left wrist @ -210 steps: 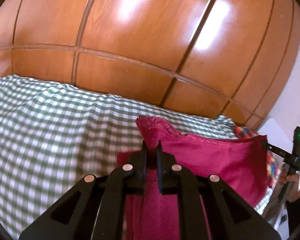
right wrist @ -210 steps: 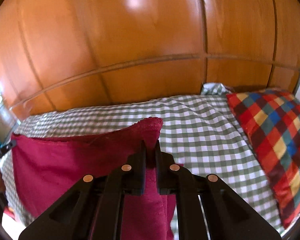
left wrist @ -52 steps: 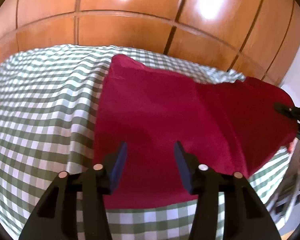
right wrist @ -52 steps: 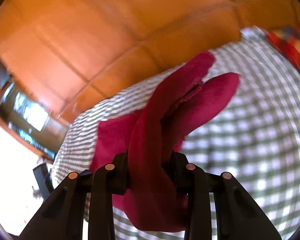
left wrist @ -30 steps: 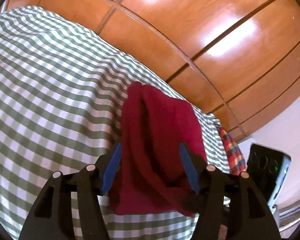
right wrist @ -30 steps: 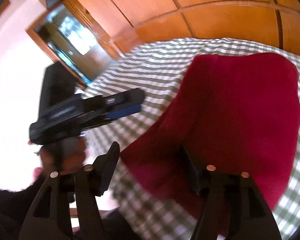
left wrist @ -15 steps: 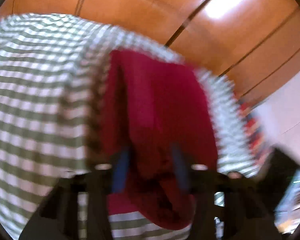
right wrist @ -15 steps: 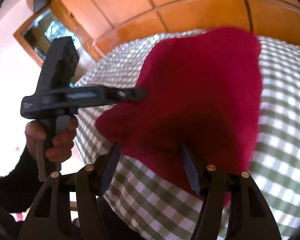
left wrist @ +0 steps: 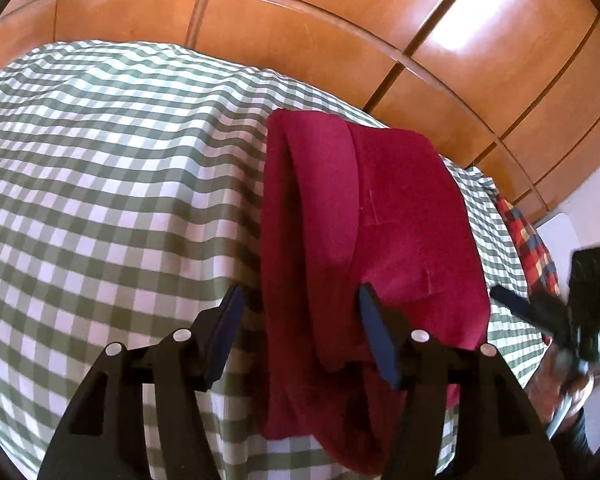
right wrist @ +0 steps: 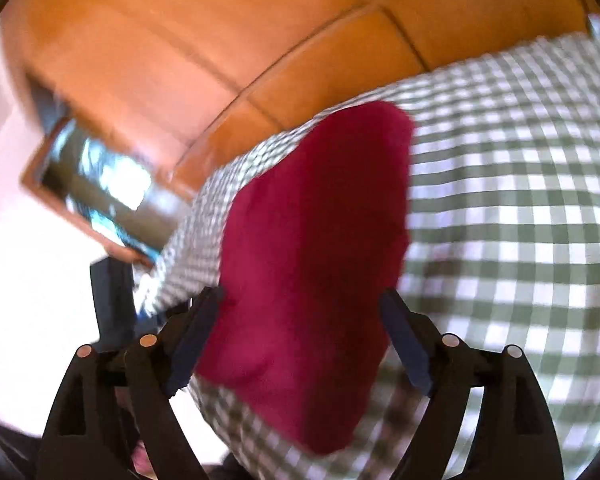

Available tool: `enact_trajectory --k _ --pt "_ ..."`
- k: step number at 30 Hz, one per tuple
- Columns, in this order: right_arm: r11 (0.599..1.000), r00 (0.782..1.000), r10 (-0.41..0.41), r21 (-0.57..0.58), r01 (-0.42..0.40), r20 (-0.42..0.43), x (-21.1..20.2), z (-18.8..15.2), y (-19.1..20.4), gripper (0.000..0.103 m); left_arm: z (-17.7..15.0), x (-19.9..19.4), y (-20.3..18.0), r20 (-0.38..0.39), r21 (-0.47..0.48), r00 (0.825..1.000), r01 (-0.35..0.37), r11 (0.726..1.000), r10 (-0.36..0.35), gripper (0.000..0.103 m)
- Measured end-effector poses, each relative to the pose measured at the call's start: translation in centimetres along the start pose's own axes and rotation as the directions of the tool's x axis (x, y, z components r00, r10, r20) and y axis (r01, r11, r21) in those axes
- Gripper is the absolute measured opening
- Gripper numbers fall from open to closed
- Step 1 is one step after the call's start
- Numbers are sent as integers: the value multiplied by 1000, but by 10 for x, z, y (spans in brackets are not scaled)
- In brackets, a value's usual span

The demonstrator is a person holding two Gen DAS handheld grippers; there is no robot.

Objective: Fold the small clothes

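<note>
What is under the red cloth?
The red cloth lies folded on a green-and-white checked sheet, which shows all around it. The cloth's own lower layers peek out at its left edge. Whatever is straight beneath the middle is covered, so it cannot be seen.

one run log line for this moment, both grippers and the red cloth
left gripper: opening, over cloth | right gripper: opening, over cloth | red cloth: folded on checked sheet

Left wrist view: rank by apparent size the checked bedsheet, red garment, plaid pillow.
1. checked bedsheet, fills most of the frame
2. red garment
3. plaid pillow, only a sliver shows at the far edge, so its true size is unsure
</note>
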State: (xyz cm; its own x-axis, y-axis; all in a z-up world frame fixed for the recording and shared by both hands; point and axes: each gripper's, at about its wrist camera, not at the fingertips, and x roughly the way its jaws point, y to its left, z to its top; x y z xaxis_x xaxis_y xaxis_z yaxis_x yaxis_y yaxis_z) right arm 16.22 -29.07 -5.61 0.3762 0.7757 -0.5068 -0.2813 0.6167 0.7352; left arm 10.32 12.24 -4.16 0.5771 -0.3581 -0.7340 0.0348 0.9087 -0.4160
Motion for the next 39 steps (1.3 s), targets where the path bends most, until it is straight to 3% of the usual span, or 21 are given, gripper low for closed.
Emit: enact_trajectory --k 4,7,10,11,13,20,24,29,31,33,36,39 --pt "996 997 36 81 -30 -65 38 22 -30 82 3 18 5 -8 19 1000 31 999 -30 46" --pt "997 991 45 75 -36 -124 77 26 -29 82 4 24 8 -5 39 998 66 997 -65 40" --pt "999 992 19 47 -13 -128 93 29 -22 56 5 29 10 -11 50 996 84 995 -83 33" --pt "999 992 16 43 -11 -124 93 30 -19 51 7 31 10 -11 49 996 86 995 -86 31" --pt "1000 995 3 -5 -3 -105 81 30 -6 43 8 32 11 -8 49 993 115 992 -115 28" --pt "991 999 -47 -126 47 4 30 43 26 41 16 39 -14 -9 99 989 149 984 -149 26" --pt "985 990 -98 -129 111 104 -22 57 17 41 32 56 -60 -26 169 981 192 967 -190 25" --pt "979 945 -192 -21 205 263 -101 66 -26 41 61 89 -144 -62 306 969 245 920 -238 25" --pt "970 918 -240 39 240 317 -131 62 -49 41 72 106 -184 -86 363 963 270 892 -256 24" --pt "952 887 -307 130 279 346 -154 54 -81 41 78 127 -226 -121 424 958 288 858 -261 16" --pt "916 855 -387 248 314 345 -172 38 -126 41 71 163 -275 -177 512 964 261 819 -196 16" --pt "863 829 -468 362 353 308 -173 9 -164 41 59 201 -298 -224 553 968 219 804 -110 17"
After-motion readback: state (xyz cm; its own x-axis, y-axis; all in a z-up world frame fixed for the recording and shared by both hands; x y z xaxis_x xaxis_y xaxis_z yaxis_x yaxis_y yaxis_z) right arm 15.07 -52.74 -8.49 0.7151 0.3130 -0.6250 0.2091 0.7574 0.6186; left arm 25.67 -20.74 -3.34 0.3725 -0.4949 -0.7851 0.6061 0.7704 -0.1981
